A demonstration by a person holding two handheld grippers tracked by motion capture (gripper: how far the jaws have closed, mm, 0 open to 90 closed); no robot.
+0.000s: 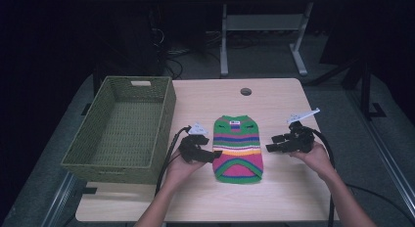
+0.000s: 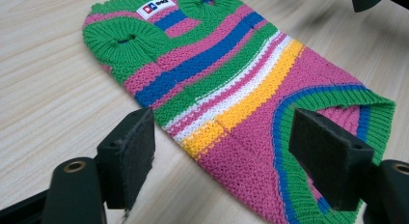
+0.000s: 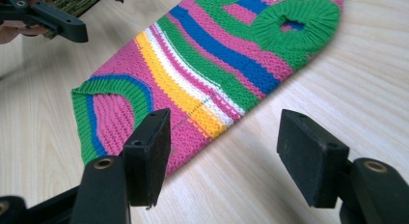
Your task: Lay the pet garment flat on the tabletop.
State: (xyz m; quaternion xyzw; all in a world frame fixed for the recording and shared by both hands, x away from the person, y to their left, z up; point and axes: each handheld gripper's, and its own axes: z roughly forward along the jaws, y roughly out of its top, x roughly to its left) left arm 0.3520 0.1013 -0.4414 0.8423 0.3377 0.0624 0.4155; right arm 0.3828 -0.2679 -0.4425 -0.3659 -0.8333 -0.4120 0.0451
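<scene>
A small knitted striped sweater (image 1: pixel 238 147), pink, green, blue, yellow and white, lies flat in the middle of the light wood table (image 1: pixel 274 197), neck end far from me. My left gripper (image 1: pixel 215 156) hovers at its left edge, open, jaws pointing right. In the left gripper view the sweater (image 2: pixel 241 89) lies just beyond the open left gripper (image 2: pixel 224 151), nothing held. My right gripper (image 1: pixel 270 144) sits a little off the sweater's right edge, open, pointing left. In the right gripper view the sweater (image 3: pixel 207 69) lies ahead of the open right gripper (image 3: pixel 224 151).
A green woven basket (image 1: pixel 161 124) stands empty on the table's left side, close to my left hand. A round cable hole (image 1: pixel 246 91) sits near the far edge. Bare wood lies in front of the sweater. Table legs and cables stand on the floor beyond.
</scene>
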